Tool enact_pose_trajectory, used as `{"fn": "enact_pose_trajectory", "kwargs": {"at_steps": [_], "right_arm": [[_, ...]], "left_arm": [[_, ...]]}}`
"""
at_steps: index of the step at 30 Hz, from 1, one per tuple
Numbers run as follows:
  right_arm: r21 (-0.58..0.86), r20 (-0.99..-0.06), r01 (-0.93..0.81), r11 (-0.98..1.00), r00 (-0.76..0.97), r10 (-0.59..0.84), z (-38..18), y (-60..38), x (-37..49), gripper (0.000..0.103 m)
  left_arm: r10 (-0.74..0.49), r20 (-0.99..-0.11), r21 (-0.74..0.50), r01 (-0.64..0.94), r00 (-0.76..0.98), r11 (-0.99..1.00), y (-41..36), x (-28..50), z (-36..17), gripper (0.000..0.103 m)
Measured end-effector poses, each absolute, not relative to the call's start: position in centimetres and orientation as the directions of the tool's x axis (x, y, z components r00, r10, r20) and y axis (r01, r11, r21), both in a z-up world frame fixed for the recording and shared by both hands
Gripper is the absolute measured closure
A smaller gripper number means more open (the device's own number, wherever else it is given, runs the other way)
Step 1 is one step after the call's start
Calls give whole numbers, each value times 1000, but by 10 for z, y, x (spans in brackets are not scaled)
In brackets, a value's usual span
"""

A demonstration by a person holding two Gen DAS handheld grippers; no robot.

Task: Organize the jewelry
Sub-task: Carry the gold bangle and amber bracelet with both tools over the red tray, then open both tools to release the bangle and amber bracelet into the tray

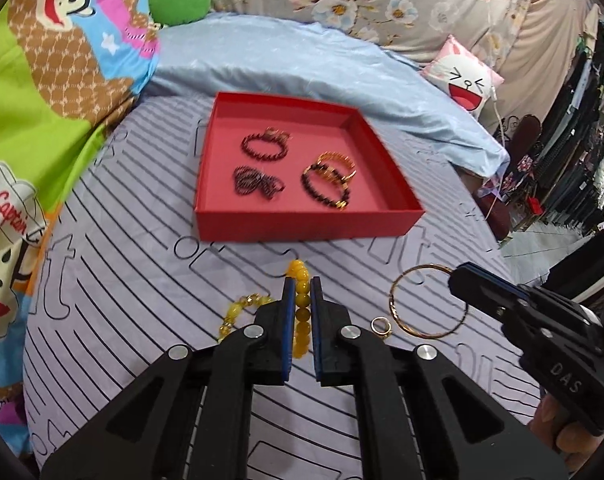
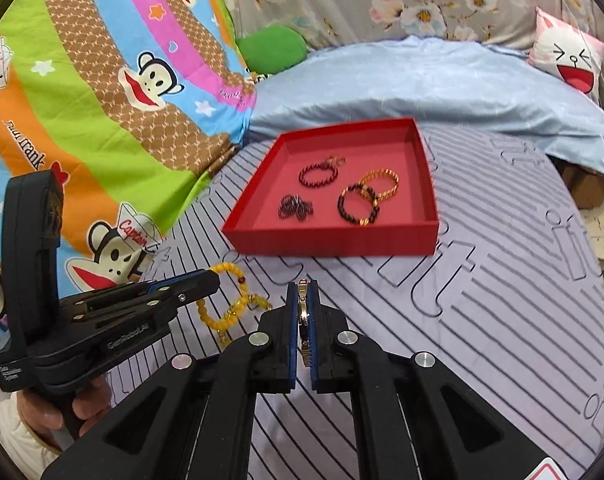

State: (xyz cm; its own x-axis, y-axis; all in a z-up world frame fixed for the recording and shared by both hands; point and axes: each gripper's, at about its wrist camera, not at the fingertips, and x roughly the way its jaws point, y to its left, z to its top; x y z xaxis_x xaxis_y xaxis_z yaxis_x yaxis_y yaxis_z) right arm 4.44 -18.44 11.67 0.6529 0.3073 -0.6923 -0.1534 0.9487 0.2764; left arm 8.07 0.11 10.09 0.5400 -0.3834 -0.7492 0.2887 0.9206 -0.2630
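Note:
My left gripper [image 1: 302,283] is shut on a yellow bead bracelet [image 1: 301,312], held a little above the striped sheet. The rest of its beads [image 2: 229,314] trail down to the sheet. To its right, my right gripper [image 2: 302,287] is shut on a thin gold bangle [image 1: 426,301], seen edge-on between its pads in the right wrist view. A small gold ring [image 1: 381,326] lies on the sheet between the two grippers. Beyond them sits a shallow red tray [image 1: 310,226] holding several bracelets: dark red [image 1: 265,146], dark coiled [image 1: 255,186], black-and-gold [image 1: 326,188] and gold [image 1: 338,160].
The bed has a lilac striped sheet [image 2: 482,300]. A folded light-blue quilt [image 1: 302,60] lies behind the tray, a cartoon-print blanket [image 2: 101,92] rises at the left, and a pink cushion [image 1: 466,80] sits at the far right. The bed's edge drops off at the right.

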Motion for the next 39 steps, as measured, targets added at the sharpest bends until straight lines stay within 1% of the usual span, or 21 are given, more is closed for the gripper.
{"fn": "enact_pose_trajectory", "kwargs": {"at_steps": [9, 19, 23, 30, 36, 39], "right_arm": [[239, -655, -142, 961, 706, 267, 141, -201, 65, 99], [241, -640, -140, 960, 720, 266, 159, -211, 148, 99], [265, -652, -143, 954, 703, 286, 154, -210, 185, 99], [276, -680, -143, 950, 669, 298, 138, -201, 255, 99], [319, -700, -129, 939, 636, 325, 118, -200, 304, 99], [348, -718, -110, 931, 607, 340, 99, -201, 324, 99]], "left_arm": [[-421, -706, -265, 339, 570, 903, -10, 95, 136, 96], [-405, -664, -234, 340, 628, 911, -26, 165, 162, 96], [-398, -671, -219, 346, 626, 912, -33, 198, 159, 96], [-437, -681, -274, 349, 588, 896, -38, 260, 148, 96], [-409, -710, -255, 332, 572, 908, -45, 303, 130, 96], [-389, -728, -237, 326, 564, 915, -51, 320, 118, 96]]}}
